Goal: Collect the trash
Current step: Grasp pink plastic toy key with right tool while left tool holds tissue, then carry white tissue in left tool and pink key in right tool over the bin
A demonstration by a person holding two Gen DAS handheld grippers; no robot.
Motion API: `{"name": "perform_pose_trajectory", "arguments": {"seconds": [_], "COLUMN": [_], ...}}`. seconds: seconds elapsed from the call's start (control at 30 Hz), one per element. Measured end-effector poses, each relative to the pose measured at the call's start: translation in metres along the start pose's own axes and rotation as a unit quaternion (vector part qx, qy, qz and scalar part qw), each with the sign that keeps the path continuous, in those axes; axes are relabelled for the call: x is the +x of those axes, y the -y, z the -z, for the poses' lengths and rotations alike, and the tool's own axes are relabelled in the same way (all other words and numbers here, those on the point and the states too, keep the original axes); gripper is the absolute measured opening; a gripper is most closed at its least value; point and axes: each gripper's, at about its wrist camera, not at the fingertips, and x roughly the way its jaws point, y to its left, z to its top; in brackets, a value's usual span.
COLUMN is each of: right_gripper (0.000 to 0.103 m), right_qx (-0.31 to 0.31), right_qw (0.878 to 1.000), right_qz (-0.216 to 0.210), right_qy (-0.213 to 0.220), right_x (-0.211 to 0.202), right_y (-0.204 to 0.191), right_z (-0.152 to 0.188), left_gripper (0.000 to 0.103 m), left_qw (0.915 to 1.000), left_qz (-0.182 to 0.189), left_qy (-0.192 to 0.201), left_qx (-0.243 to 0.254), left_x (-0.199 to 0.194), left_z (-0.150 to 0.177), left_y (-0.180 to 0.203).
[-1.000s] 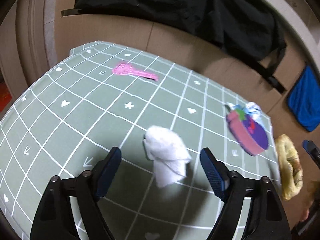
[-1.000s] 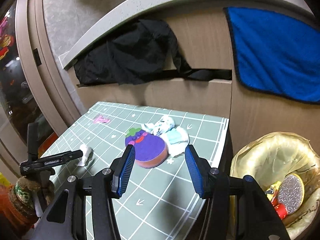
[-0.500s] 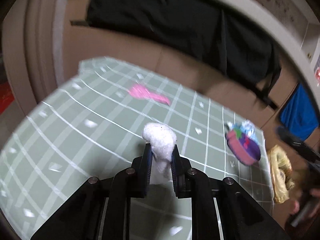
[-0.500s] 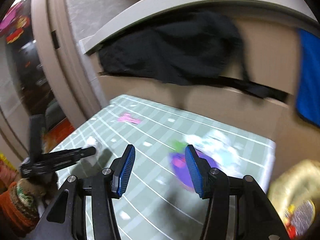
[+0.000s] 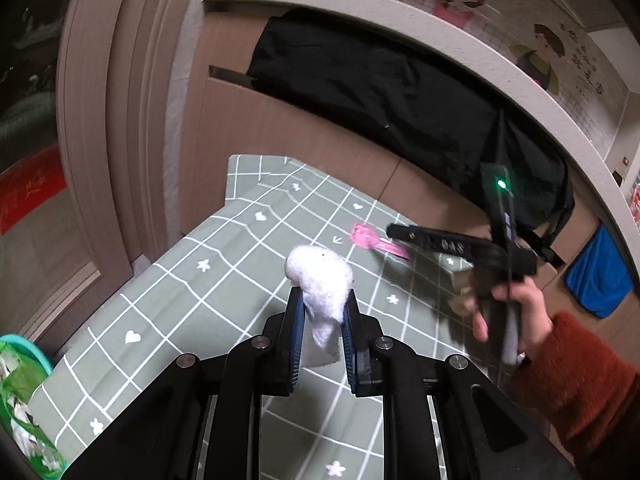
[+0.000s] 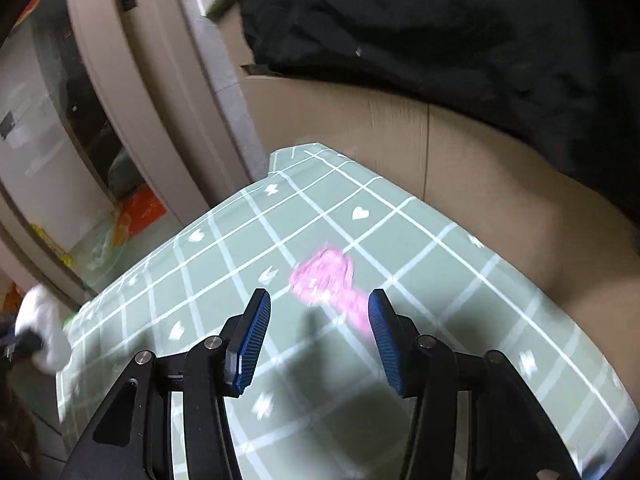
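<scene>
Covering the table, the green checked cloth (image 6: pixel 460 320) carries a pink scrap (image 6: pixel 332 280) ahead of the right gripper (image 6: pixel 318 340), its jaws wide apart; the left gripper (image 5: pixel 322 344) pinches a white wad (image 5: pixel 320 280) above the cloth.

Both wrist views share pink scrap (image 5: pixel 376 242)

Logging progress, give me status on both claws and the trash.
Left claw shut on white wad. Right claw open, nearing pink scrap. Nothing between.
</scene>
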Motion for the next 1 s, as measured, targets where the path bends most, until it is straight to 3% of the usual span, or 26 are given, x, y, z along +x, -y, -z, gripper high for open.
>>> {"name": "perform_pose_trajectory", "arguments": {"seconds": [0.13,0.37,0.47,0.57,0.77,1.0], "right_gripper": [0.049,0.049,0.043,0.043,0.043,0.043], "right_qx": [-0.024,-0.139,-0.124,-0.100,-0.072,-0.070], "right_qw": [0.999,0.989,0.991,0.994,0.996,0.993], "right_qz": [-0.018,0.025,0.030,0.030,0.042,0.073], "right_qy": [-0.017,-0.050,-0.047,-0.019,0.033,0.067], "right_x": [0.029,0.058,0.054,0.029,-0.060,-0.148], "right_y": [0.001,-0.024,-0.024,-0.025,-0.045,-0.061], "right_z": [-0.012,-0.007,-0.009,-0.007,0.015,0.060], "left_gripper": [0.018,0.018,0.018,0.018,0.018,0.018], "left_qw": [0.9999,0.9997,0.9998,0.9998,0.9995,0.9978], "left_qz": [0.000,0.006,0.009,0.015,0.026,0.051], "left_qy": [-0.010,-0.022,-0.019,-0.013,0.003,0.005], "left_qx": [-0.010,-0.012,-0.008,-0.003,0.020,0.041], "left_x": [0.014,0.033,0.034,0.031,0.016,0.001], "left_z": [-0.002,-0.002,-0.004,-0.005,-0.006,0.009], "left_y": [-0.010,-0.005,0.003,0.012,0.039,0.082]}}
